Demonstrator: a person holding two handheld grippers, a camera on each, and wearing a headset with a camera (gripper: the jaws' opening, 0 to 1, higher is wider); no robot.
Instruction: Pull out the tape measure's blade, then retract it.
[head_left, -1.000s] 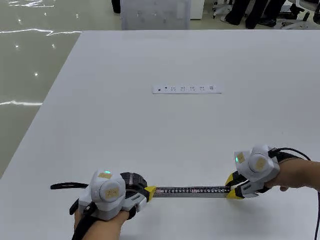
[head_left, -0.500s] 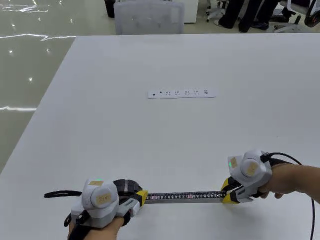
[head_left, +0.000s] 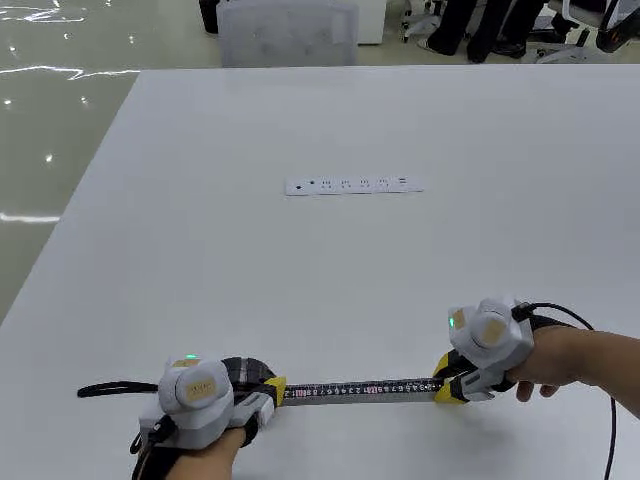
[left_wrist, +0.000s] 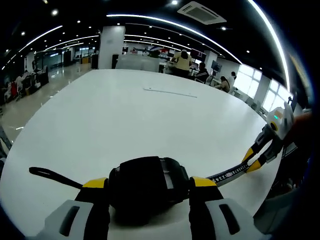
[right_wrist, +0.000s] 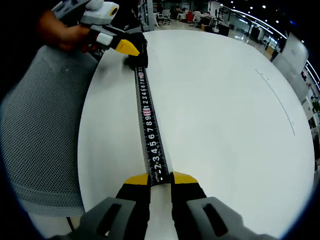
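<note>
Head view: tape measure (head_left: 243, 372) is clamped by the left hand-held gripper (head_left: 262, 392) near the counter's (head_left: 300, 290) front edge, blade (head_left: 355, 390) tip pinched in the right hand-held gripper (head_left: 446, 390). Bare counter is left beyond, up to a power strip (head_left: 352, 185). Blade numbers are legible in right gripper view.

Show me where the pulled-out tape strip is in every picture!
Head view: the tape strip lies sideways near the bottom.
Left gripper view: low right, slanting up from the black case.
Right gripper view: straight up the middle.
Shared landmark: the black case at the strip's end.
</note>
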